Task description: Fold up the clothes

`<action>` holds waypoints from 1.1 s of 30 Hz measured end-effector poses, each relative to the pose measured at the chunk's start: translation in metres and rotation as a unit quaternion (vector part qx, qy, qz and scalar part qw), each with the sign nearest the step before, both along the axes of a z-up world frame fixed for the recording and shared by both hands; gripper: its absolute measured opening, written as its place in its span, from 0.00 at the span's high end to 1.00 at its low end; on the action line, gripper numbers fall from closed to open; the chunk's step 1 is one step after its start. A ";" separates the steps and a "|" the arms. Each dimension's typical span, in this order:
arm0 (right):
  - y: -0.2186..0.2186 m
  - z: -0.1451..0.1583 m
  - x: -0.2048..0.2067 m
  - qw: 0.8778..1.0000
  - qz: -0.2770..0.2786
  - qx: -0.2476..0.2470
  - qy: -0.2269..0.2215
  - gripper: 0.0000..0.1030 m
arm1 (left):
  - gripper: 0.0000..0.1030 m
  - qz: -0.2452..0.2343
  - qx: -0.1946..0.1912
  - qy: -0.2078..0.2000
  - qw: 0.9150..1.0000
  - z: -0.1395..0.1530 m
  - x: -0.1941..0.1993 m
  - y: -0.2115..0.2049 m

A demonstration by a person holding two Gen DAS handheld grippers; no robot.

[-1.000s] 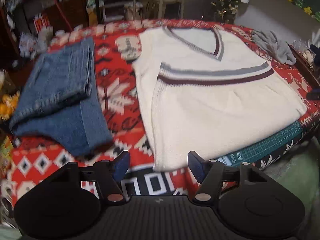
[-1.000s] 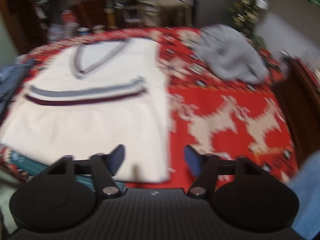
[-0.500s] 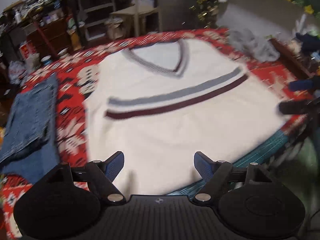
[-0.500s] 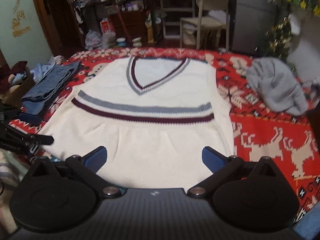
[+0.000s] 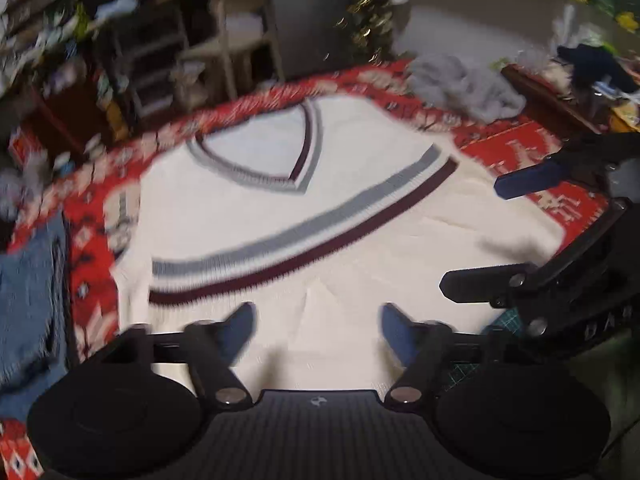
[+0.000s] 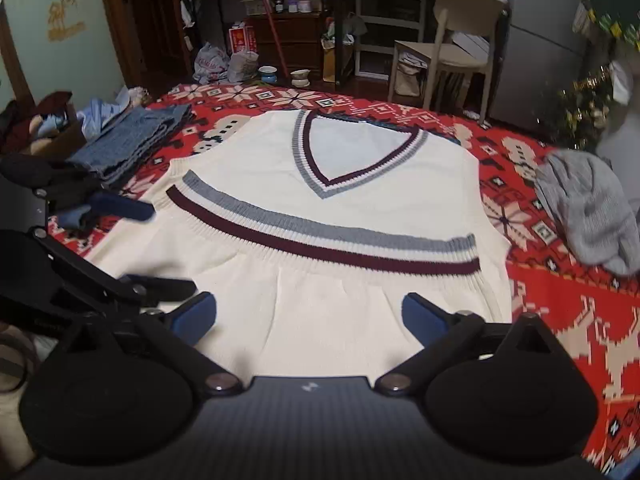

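A cream knit V-neck vest [image 5: 400, 264] [image 6: 360, 208] with a grey and a maroon chest stripe lies flat, front up, on the red patterned cloth [image 6: 560, 300]. Its hem is toward me. My left gripper [image 5: 318, 326] hovers over the left half of the hem. Its jaws are closing, and nothing is pinched between the blue pads. My right gripper [image 6: 310, 314] hangs over the middle of the hem. It stands wide with its jaws easing inward, and the pads touch nothing. Each gripper shows in the other's view: the right gripper [image 5: 500, 232] and the left gripper [image 6: 152, 246].
Folded blue jeans [image 6: 132, 140] [image 5: 28, 280] lie left of the vest. A crumpled grey garment [image 6: 588, 208] [image 5: 460, 84] sits at the far right. A green cutting mat [image 5: 508, 320] peeks out at the near edge. A chair [image 6: 460, 40] and cluttered shelves stand behind.
The left gripper has swung right from the vest's left hem corner and the right gripper left from its right edge. Both now face the vest's middle, side by side. The right jaws spread wider.
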State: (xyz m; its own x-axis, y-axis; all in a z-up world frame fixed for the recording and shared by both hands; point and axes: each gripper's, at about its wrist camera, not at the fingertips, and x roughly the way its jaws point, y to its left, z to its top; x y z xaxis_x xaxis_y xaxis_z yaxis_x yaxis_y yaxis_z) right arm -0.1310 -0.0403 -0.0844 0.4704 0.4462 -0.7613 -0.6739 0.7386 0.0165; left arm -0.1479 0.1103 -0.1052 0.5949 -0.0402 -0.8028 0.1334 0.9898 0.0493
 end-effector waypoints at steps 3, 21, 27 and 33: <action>0.007 -0.010 0.007 1.000 -0.001 -0.024 0.017 0.23 | 0.51 0.011 -0.031 0.024 0.999 -0.011 0.007 0.004; 0.011 -0.036 -0.010 0.997 0.022 0.012 0.067 0.96 | 0.99 -0.012 -0.190 0.081 0.978 -0.032 0.009 0.004; 0.014 -0.055 -0.027 0.994 0.054 -0.016 0.090 0.96 | 0.99 -0.010 -0.180 0.096 0.979 -0.048 0.002 0.005; 0.014 -0.048 -0.033 0.996 0.060 -0.017 0.070 0.96 | 0.98 -0.012 -0.177 0.095 0.979 -0.047 -0.010 0.006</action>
State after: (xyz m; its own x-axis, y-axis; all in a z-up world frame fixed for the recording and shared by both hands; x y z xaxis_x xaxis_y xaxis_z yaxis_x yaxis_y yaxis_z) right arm -0.1637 -0.0259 -0.1326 0.3031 0.4661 -0.8312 -0.7506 0.6542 0.0931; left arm -0.1579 0.1160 -0.1526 0.4313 -0.3492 -0.8319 0.1308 0.9365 -0.3254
